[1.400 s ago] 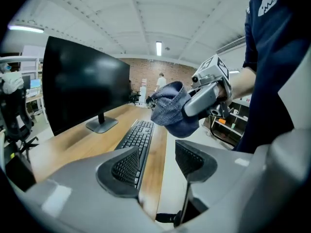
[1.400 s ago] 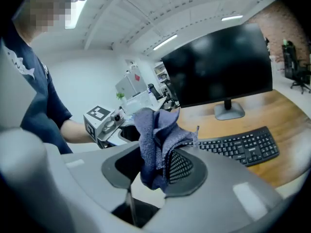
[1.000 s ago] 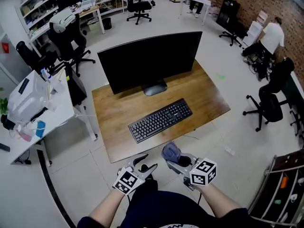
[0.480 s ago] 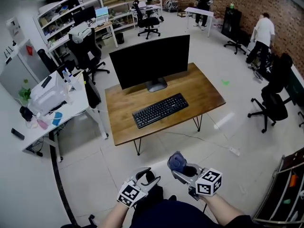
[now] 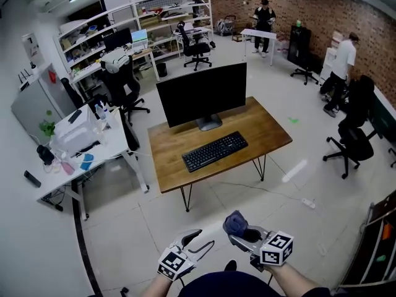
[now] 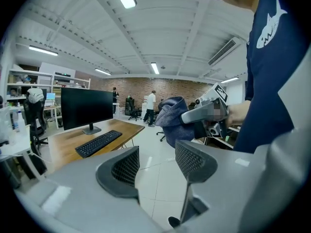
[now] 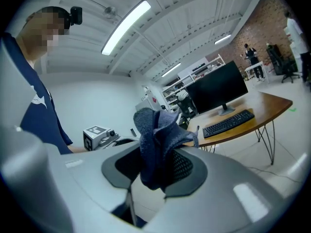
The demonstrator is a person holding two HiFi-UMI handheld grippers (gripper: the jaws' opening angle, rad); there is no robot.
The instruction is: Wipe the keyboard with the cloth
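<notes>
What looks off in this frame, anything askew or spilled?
Nothing stands out. The keyboard lies flat on the desk before the monitor, no spill. The cloth is bunched in the right gripper; the left gripper is open, empty.

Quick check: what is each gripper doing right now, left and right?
Left gripper: open, nothing between its jaws.
Right gripper: shut on the crumpled dark blue cloth.
</notes>
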